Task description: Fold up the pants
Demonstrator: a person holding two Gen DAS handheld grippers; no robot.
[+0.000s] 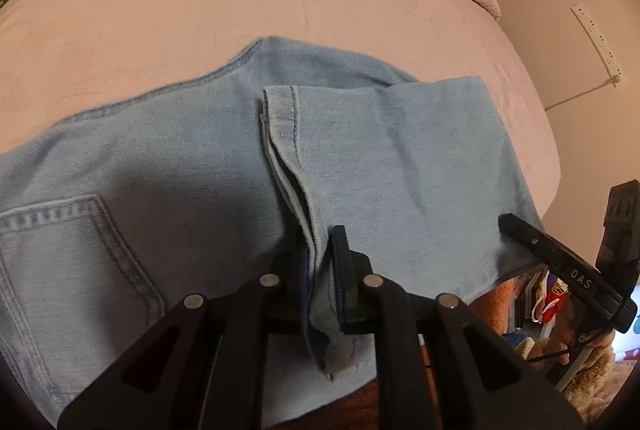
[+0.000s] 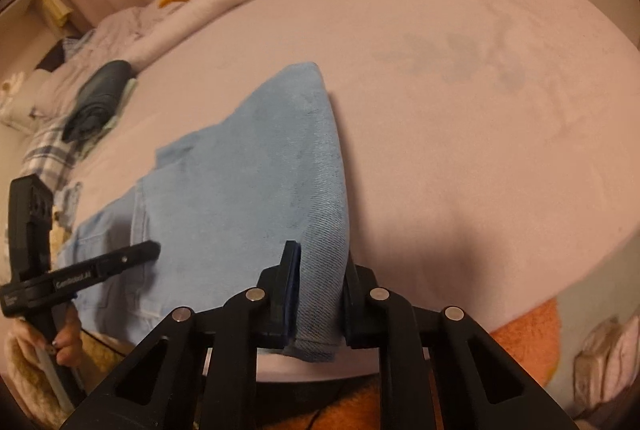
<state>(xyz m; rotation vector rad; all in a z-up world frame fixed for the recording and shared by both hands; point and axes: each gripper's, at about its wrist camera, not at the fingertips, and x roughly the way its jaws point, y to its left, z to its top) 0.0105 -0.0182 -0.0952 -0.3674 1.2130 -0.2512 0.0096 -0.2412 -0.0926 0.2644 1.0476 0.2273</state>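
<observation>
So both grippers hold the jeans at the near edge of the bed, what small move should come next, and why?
Probably lift both together and carry the fold away across the jeans. The left gripper pinches the leg hems, the right gripper pinches the folded edge, and the back pocket half lies uncovered.

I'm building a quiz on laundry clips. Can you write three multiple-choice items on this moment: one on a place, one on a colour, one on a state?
1. Where do the jeans lie?
A. on the pink bed
B. on a wooden floor
C. in a basket

2. What colour are the jeans?
A. black
B. light blue
C. red

3. What is between the left gripper fingers?
A. nothing
B. a sock
C. the hemmed leg end

Answers: 1 A, pink bedding surrounds the denim in both views. 2 B, the denim is pale blue. 3 C, the fingers pinch the hem layers; the right gripper likewise clamps the folded edge.
</observation>
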